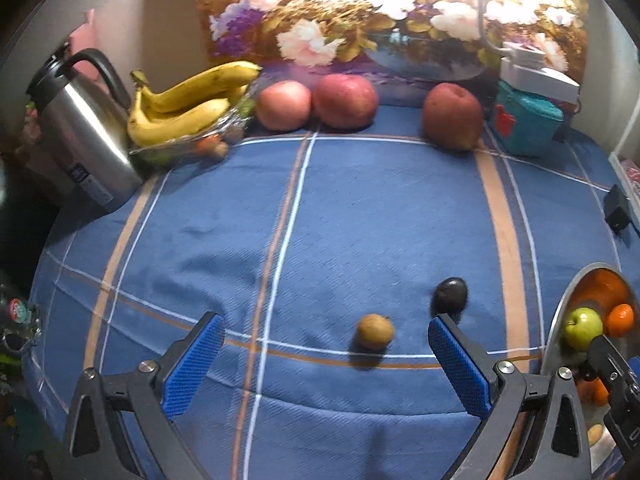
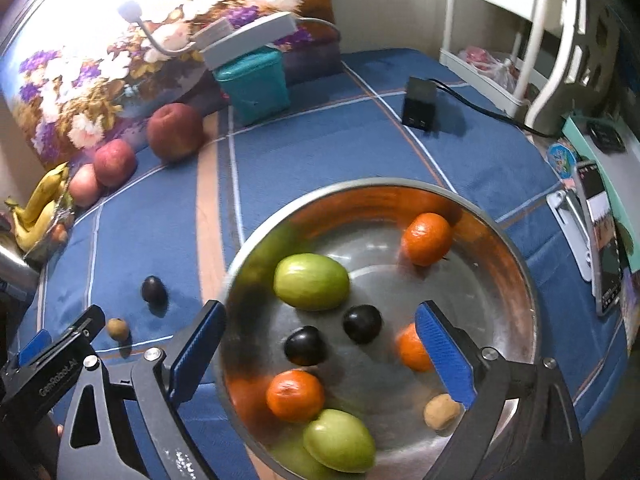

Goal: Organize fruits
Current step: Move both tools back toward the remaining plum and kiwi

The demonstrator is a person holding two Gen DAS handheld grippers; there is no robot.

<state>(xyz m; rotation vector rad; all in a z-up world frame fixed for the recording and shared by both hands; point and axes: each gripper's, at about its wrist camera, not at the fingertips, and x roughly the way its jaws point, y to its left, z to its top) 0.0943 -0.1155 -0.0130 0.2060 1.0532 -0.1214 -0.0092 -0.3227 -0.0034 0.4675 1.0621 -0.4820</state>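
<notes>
At the left of the blue checked worktop (image 1: pixel 360 208), a small brown fruit (image 1: pixel 375 331) and a dark plum (image 1: pixel 450 295) are seen lying near each other, the brown one between the widely parted, empty fingers of the left gripper (image 1: pixel 326 364). To the right, a steel bowl (image 2: pixel 516 264) is filled with three glossy oranges, two green fruits, two dark plums and a tan one. Over it the right gripper (image 2: pixel 320 356) is held, its fingers spread apart and empty.

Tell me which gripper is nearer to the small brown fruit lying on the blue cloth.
Left. The left gripper hangs open right over the small brown fruit, which lies between its fingers' lines. The right gripper hangs open over the steel bowl, farther away.
</notes>
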